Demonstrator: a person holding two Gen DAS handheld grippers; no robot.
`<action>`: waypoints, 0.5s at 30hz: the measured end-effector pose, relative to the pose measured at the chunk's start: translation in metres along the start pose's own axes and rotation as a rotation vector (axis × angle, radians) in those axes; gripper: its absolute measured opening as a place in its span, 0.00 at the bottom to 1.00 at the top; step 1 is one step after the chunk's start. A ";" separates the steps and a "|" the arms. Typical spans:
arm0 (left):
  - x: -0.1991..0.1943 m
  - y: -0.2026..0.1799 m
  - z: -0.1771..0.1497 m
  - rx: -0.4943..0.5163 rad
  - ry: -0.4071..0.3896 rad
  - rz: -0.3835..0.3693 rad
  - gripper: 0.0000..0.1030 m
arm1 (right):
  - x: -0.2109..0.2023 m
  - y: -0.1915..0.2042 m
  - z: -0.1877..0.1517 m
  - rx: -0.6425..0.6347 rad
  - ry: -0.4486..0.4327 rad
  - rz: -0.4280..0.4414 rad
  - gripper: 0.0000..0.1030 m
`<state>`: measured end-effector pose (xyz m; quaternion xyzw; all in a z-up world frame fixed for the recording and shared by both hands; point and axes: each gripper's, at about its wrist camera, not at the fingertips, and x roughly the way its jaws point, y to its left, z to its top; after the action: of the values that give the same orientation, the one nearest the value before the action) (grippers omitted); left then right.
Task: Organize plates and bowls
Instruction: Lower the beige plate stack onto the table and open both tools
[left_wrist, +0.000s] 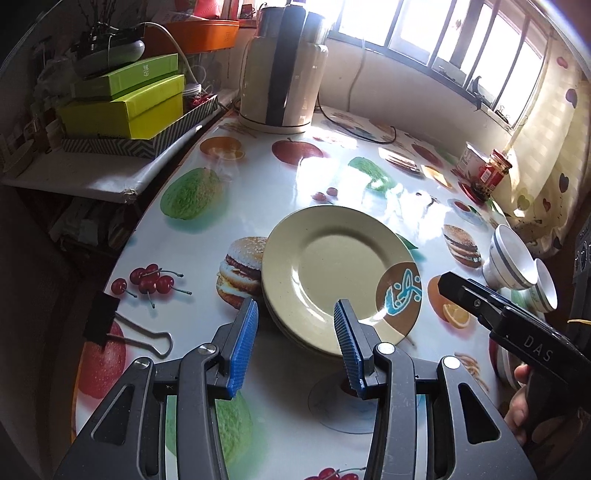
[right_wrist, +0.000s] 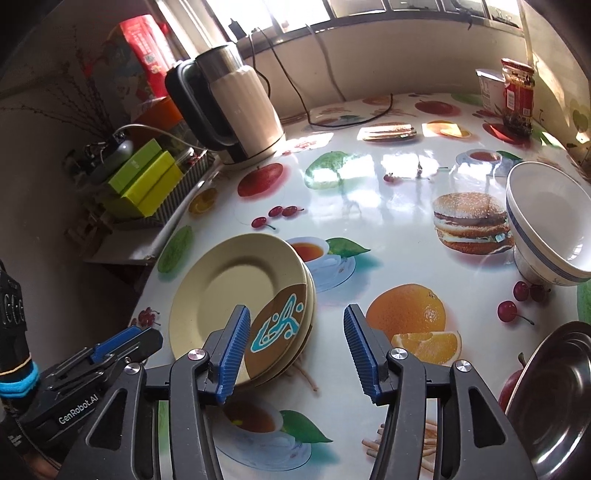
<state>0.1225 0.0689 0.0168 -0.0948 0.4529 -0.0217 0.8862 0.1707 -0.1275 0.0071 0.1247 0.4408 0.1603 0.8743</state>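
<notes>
A stack of cream plates (left_wrist: 332, 273) with a brown and blue corner pattern lies on the fruit-print table; it also shows in the right wrist view (right_wrist: 236, 291). My left gripper (left_wrist: 295, 325) is open, its jaws just at the stack's near rim, holding nothing. My right gripper (right_wrist: 295, 332) is open and empty, just right of the stack's near edge; it shows in the left wrist view (left_wrist: 480, 302) too. White bowls with blue rings (left_wrist: 513, 258) stand at the right, also seen in the right wrist view (right_wrist: 550, 225). A steel bowl (right_wrist: 554, 398) sits at the near right.
An electric kettle (left_wrist: 284, 74) with its cord stands at the table's back. A sauce jar (right_wrist: 517, 96) and a cup (right_wrist: 489, 88) stand far right. Green boxes (left_wrist: 129, 103) sit on a side shelf at left. A binder clip (left_wrist: 122, 328) lies near left.
</notes>
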 end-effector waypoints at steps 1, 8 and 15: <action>-0.003 -0.002 -0.001 0.005 -0.005 0.009 0.43 | -0.003 0.001 -0.001 -0.004 -0.006 -0.004 0.52; -0.019 -0.018 -0.009 0.045 -0.044 0.025 0.43 | -0.027 0.000 -0.012 -0.026 -0.048 -0.046 0.53; -0.033 -0.041 -0.015 0.103 -0.096 0.021 0.43 | -0.054 -0.009 -0.024 -0.021 -0.094 -0.087 0.56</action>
<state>0.0935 0.0306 0.0422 -0.0452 0.4091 -0.0310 0.9108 0.1224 -0.1548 0.0298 0.1038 0.4026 0.1205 0.9014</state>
